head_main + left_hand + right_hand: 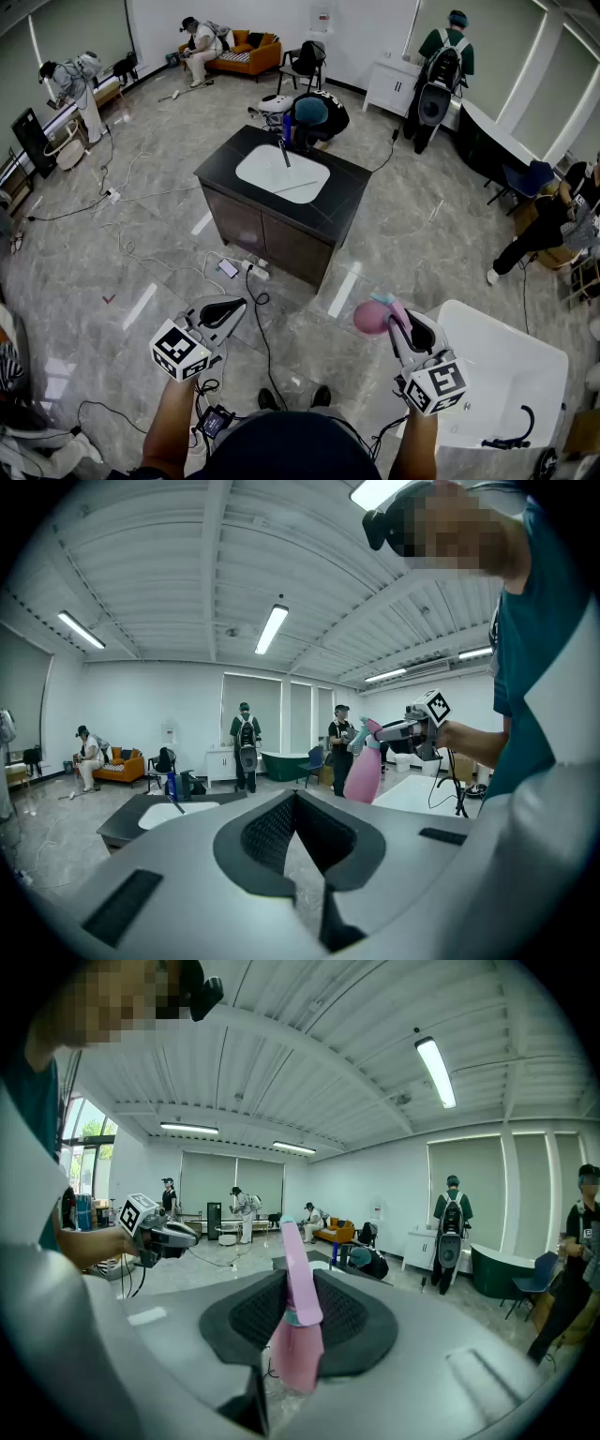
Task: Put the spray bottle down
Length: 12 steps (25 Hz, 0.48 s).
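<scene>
Looking steeply down from the head camera, I see both arms reaching forward over a grey marble floor (122, 272).

My right claw (401, 323) is closed on a pink spray bottle (371, 318). Its two dark pads press on the narrow upper part of the bottle, just under the pale teal collar, and the pink trigger head rises between them. From the left gripper view the rounded pink body hangs below the claw, tilted a little. The bottle is in the air and rests on nothing. It hangs over the floor, just beside the near edge of a white worktop (511, 366) at my lower right. A curved black cable (511, 436) lies on that worktop.

My left claw (232, 307) is empty. Its pads meet at the tips, and only floor shows through the gap behind them. It hangs well apart from the bottle, over loose cables (265, 347) on the floor.

Farther out, in the middle of the room, stands a dark island (342, 202) with a white basin (281, 173) set into its top. One person (314, 117) crouches behind it, and another wearing a backpack (441, 66) stands at a white cabinet. An orange sofa (246, 52) sits against the far wall.
</scene>
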Each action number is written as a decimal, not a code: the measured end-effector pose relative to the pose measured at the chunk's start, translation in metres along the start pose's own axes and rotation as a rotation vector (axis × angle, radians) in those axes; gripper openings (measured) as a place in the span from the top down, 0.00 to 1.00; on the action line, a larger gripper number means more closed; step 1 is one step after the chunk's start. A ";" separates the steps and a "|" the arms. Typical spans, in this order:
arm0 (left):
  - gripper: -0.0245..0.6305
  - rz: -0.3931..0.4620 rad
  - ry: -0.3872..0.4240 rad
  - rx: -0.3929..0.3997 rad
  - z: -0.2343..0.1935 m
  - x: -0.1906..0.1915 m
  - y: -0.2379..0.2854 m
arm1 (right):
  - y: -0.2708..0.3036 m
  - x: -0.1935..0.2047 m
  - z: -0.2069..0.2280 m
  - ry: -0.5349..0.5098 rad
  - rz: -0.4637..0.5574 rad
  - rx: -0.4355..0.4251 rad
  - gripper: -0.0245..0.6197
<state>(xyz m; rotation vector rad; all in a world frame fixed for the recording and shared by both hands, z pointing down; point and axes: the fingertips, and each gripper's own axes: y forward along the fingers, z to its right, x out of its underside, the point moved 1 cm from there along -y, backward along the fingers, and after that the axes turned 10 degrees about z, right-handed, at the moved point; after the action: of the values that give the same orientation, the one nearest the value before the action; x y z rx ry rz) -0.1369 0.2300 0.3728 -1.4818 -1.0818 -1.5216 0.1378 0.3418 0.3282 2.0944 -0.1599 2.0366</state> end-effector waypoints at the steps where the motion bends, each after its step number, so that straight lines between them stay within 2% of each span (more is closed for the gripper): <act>1: 0.96 0.002 -0.002 0.001 -0.003 0.001 -0.001 | 0.003 0.001 -0.001 0.004 0.001 0.005 0.81; 9: 0.96 0.011 -0.013 0.022 -0.034 0.010 -0.008 | 0.032 0.005 -0.014 0.027 0.007 0.032 0.81; 12: 0.96 0.011 -0.015 0.031 -0.044 0.009 -0.010 | 0.044 0.005 -0.016 0.067 0.016 0.038 0.81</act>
<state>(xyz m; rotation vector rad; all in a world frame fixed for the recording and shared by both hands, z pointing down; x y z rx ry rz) -0.1633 0.1932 0.3822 -1.4774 -1.0993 -1.4820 0.1119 0.3027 0.3365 2.0499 -0.1287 2.1313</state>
